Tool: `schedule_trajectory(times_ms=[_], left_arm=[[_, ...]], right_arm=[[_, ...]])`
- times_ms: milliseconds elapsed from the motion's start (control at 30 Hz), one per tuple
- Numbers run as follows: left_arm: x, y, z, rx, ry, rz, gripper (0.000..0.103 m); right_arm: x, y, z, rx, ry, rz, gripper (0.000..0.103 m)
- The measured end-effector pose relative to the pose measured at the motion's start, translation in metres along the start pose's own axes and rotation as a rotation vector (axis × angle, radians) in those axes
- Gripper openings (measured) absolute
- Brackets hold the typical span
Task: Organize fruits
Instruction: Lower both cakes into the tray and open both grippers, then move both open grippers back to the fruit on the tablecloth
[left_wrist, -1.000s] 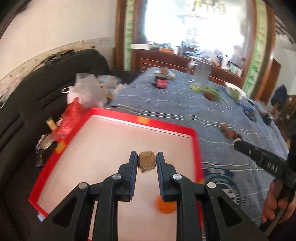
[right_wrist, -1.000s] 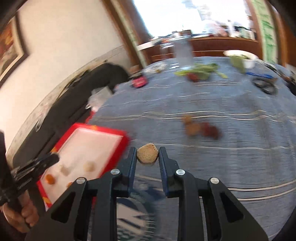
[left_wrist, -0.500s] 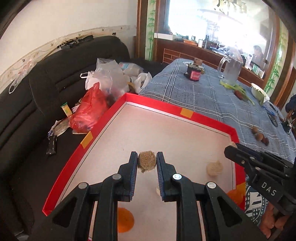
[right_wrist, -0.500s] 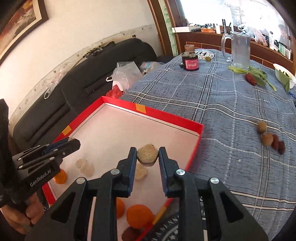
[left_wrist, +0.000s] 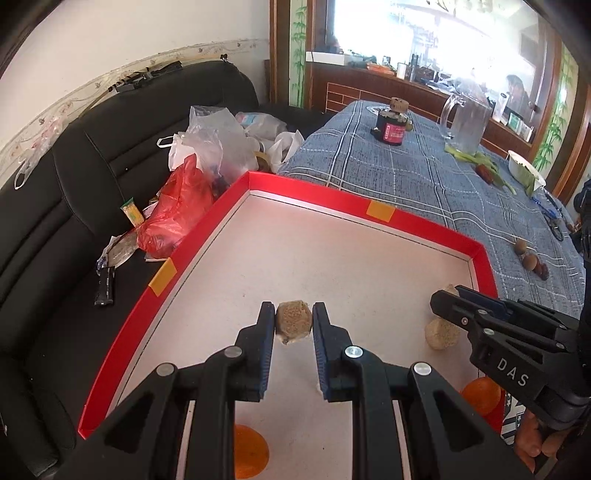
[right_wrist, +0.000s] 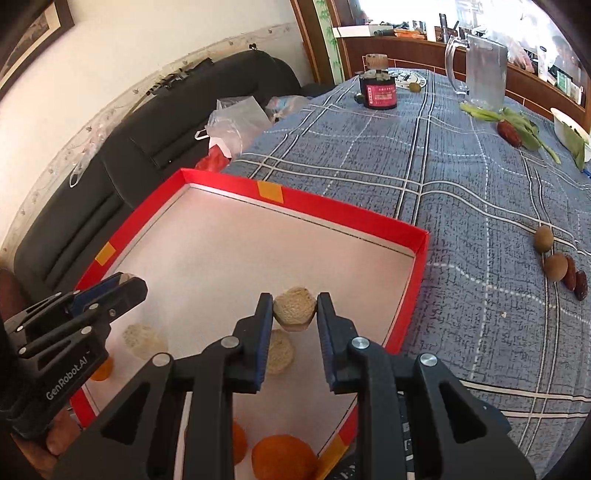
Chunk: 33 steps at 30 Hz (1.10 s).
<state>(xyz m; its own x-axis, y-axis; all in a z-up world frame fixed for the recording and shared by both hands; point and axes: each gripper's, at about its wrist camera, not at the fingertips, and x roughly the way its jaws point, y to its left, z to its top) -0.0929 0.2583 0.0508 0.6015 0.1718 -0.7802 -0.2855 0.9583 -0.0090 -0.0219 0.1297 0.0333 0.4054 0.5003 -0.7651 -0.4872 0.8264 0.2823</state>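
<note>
Fruits (left_wrist: 441, 334) in red tray (left_wrist: 417, 221) on plaid tablecloth (right_wrist: 461, 166).

Fingers (left_wrist: 267, 328): matt black plastic, ribbed blue pads, bright metal screws. Tray (right_wrist: 332, 206): glossy red card rim, matt pale floor. Surface (right_wrist: 461, 177): coarse woven checked cloth. Sofa (left_wrist: 74, 177): smooth black leather. Jug (right_wrist: 480, 70): clear glass.

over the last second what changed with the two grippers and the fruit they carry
The right gripper swung in from over the blue tablecloth and now holds its beige fruit above the red tray. The left gripper shifted slightly over the tray. Neither let go: the left one stays shut on its brown fruit. The small fruits on the cloth did not move.
</note>
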Motion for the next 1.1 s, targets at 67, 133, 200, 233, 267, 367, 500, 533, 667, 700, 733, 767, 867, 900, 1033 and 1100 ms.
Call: schedule_trajectory(times_ms=[67, 133, 200, 233, 267, 367, 500, 533, 667, 700, 733, 767, 867, 900, 1033, 1100], left_arm=[[0.002, -0.001, -0.001, 0.003, 0.008, 0.002, 0.019], [0.004, -0.002, -0.001, 0.003, 0.017, 0.003, 0.019], [0.004, -0.002, -0.002, 0.004, 0.022, 0.011, 0.019], [0.004, -0.001, -0.001, 0.0, 0.024, 0.02, 0.02], [0.005, 0.0, -0.001, -0.007, 0.031, 0.028, 0.02], [0.007, 0.003, 0.0, -0.027, 0.055, 0.032, 0.029], [0.003, 0.006, -0.001, -0.058, 0.047, 0.043, 0.056], [0.002, 0.006, -0.001, -0.059, 0.044, 0.047, 0.057], [0.002, 0.003, -0.003, -0.07, 0.051, 0.044, 0.061], [0.002, 0.002, -0.003, -0.072, 0.051, 0.043, 0.061], [0.001, 0.0, -0.003, -0.074, 0.051, 0.038, 0.061], [0.0, -0.002, -0.003, -0.074, 0.051, 0.037, 0.061], [-0.007, -0.01, -0.001, -0.06, 0.034, 0.035, 0.062], [-0.008, -0.012, -0.001, -0.056, 0.031, 0.032, 0.064], [-0.016, -0.031, 0.001, -0.024, 0.013, 0.018, 0.066], [-0.018, -0.043, 0.001, -0.002, 0.011, 0.01, 0.067]], right_arm=[[0.002, -0.001, 0.0, 0.007, 0.003, 0.0, 0.027], [0.002, -0.002, 0.0, 0.009, 0.003, 0.003, 0.027], [0.002, -0.003, 0.0, 0.013, 0.006, 0.005, 0.027], [0.002, -0.003, 0.0, 0.014, 0.008, 0.005, 0.027], [0.002, -0.003, 0.0, 0.019, 0.01, 0.003, 0.027], [0.003, -0.003, 0.001, 0.023, 0.017, -0.001, 0.032], [-0.001, -0.006, 0.001, 0.031, 0.041, 0.042, 0.047], [-0.004, -0.008, 0.001, 0.038, 0.033, 0.055, 0.047], [-0.024, -0.015, 0.002, 0.043, -0.031, 0.068, 0.049], [-0.029, -0.019, 0.003, 0.046, -0.045, 0.065, 0.049], [-0.034, -0.024, 0.003, 0.049, -0.06, 0.056, 0.05], [-0.039, -0.029, 0.004, 0.054, -0.074, 0.047, 0.051], [-0.053, -0.049, 0.004, 0.079, -0.107, 0.018, 0.052], [-0.057, -0.058, 0.004, 0.087, -0.113, 0.004, 0.052], [-0.07, -0.092, 0.005, 0.137, -0.132, -0.027, 0.052], [-0.075, -0.11, 0.004, 0.169, -0.139, -0.033, 0.052]])
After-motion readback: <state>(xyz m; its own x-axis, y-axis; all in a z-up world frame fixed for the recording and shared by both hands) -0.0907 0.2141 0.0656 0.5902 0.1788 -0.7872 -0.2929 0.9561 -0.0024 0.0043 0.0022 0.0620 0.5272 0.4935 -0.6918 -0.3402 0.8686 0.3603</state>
